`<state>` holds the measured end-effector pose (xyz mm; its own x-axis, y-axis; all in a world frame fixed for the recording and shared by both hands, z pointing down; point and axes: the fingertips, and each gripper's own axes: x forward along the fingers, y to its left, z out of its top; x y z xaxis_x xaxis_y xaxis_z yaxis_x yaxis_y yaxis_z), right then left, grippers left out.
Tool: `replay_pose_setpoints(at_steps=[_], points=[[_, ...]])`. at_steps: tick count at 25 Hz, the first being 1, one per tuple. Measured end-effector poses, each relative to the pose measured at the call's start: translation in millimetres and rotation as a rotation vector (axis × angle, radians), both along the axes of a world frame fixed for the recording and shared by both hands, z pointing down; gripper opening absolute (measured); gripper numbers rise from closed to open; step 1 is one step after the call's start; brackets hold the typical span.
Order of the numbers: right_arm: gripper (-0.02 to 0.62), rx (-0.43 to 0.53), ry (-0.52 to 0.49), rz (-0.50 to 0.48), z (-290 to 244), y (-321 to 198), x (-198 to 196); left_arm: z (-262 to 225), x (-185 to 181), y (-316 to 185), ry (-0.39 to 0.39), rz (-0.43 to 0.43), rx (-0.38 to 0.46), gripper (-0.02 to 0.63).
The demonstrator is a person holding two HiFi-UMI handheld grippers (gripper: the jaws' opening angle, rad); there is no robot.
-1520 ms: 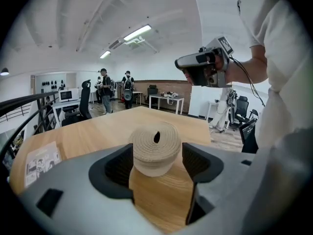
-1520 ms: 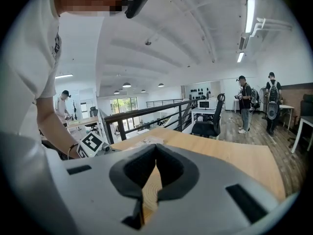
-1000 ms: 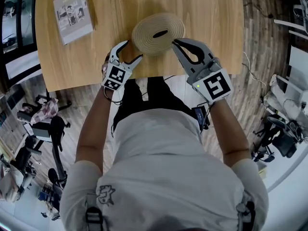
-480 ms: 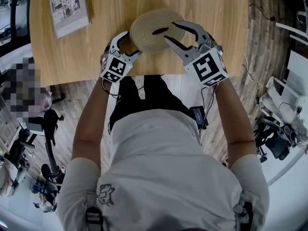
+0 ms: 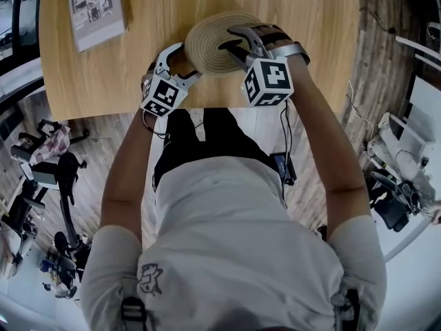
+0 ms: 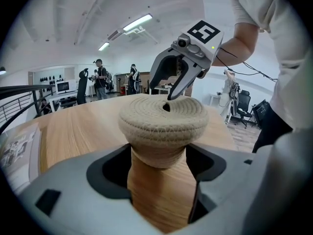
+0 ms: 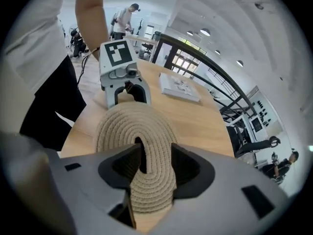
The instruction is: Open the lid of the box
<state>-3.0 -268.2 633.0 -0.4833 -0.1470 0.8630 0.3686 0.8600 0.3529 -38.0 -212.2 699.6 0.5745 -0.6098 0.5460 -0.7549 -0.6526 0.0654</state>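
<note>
A round woven rope box with a coiled lid stands near the table's front edge. The lid has a slit and a raised ridge at its centre. My right gripper points steeply down onto it. Its jaws have just been opening and stand open astride that ridge, one tip at the slit. My left gripper is at the box's left side. Its jaws have just been opening a little and stand wide, with the box's body under the lid's overhang between them; I see no press on it.
The wooden table ends just in front of the person's body. A printed booklet lies at the far left of the table. Chairs, railings and people stand in the room behind.
The right gripper has rolled over and come down from the box's right side onto the lid's centre, and its jaws have opened. The left gripper has stayed by the box.
</note>
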Motion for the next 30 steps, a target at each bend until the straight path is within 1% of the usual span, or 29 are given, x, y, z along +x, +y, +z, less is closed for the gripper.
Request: replay_pose_setpoints(at_steps=[5, 9, 12, 17, 18, 19, 22, 27, 30], points=[[0.201, 0.059, 0.066, -0.061, 20.1, -1.0, 0.9, -0.5, 1.5, -4.7, -0.002, 0.008, 0.004, 0.341], [0.186, 0.117, 0.079, -0.082, 28.6, -2.0, -4.0, -0.5, 2.4, -7.6, -0.001, 0.016, 0.004, 0.321], [0.146, 0.148, 0.085, -0.098, 33.4, -1.9, -5.9, -1.1, 3.7, -7.6, -0.001, 0.019, 0.002, 0.303], [0.127, 0.178, 0.076, -0.116, 33.6, 0.3, -4.6, -3.0, 5.7, -6.6, -0.005, 0.017, 0.008, 0.273], [0.113, 0.185, 0.072, -0.123, 34.3, 1.5, -4.6, -2.7, 5.3, -6.8, -0.005, 0.016, 0.008, 0.27], [0.076, 0.19, 0.066, -0.13, 35.3, 3.0, -4.6, -2.2, 4.7, -6.9, -0.005, 0.016, 0.006, 0.267], [0.044, 0.179, 0.036, -0.124, 36.6, 5.6, -3.5, -1.0, 4.7, -6.5, -0.006, 0.02, 0.006, 0.258], [0.031, 0.152, 0.015, -0.119, 31.8, 4.3, -4.4, 0.9, 3.4, -8.9, -0.018, 0.023, 0.002, 0.247], [0.029, 0.139, -0.02, -0.086, 22.5, -2.4, -6.2, 1.6, 2.6, -9.2, -0.024, 0.023, 0.004, 0.238]])
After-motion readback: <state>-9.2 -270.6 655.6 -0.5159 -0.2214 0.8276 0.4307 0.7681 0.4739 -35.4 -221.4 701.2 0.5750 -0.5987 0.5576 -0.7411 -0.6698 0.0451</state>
